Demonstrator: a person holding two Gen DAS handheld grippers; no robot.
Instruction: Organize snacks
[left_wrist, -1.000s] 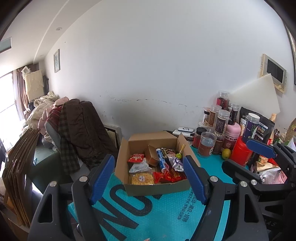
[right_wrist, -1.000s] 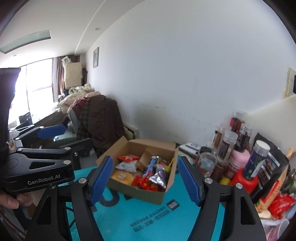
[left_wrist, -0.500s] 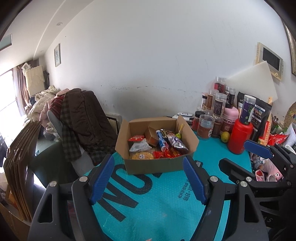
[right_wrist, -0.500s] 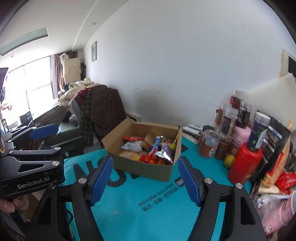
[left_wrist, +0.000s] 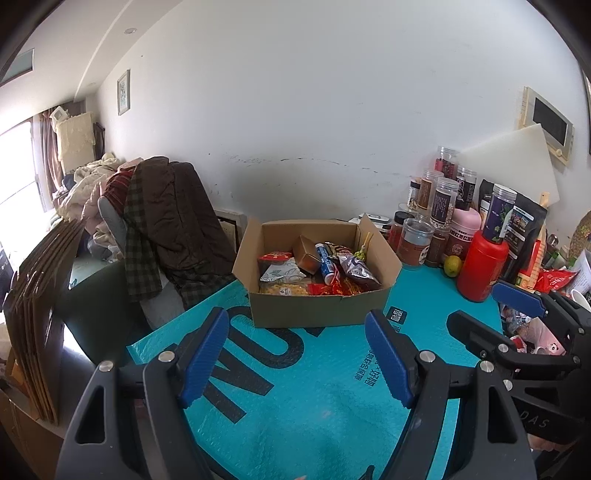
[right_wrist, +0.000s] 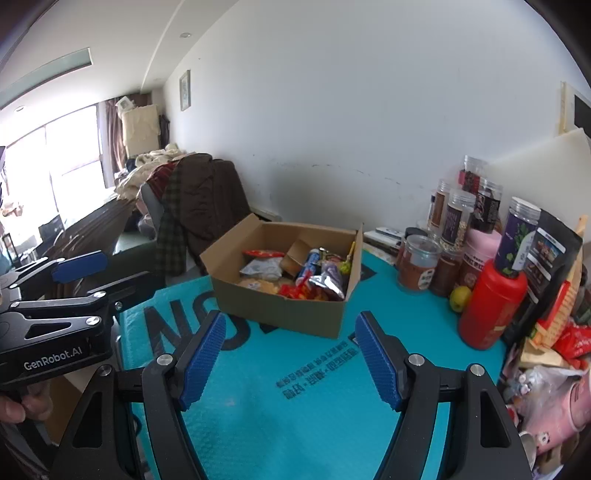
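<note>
Open cardboard box (left_wrist: 317, 306) of crinkly snack packets (left_wrist: 354, 271) sits mid-frame on a bubbly teal mat (left_wrist: 317, 373). Both the left gripper (left_wrist: 295, 354) and right gripper (right_wrist: 290, 350), with ribbed blue pads, gape wide and grip nothing.

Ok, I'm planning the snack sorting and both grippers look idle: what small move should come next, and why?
Probably ease the right hand-held gripper forward toward the box. Both it and the left hand-held gripper are open and empty over the teal mat, short of the box, where the snacks lie piled. Nothing is sorted yet.
</note>
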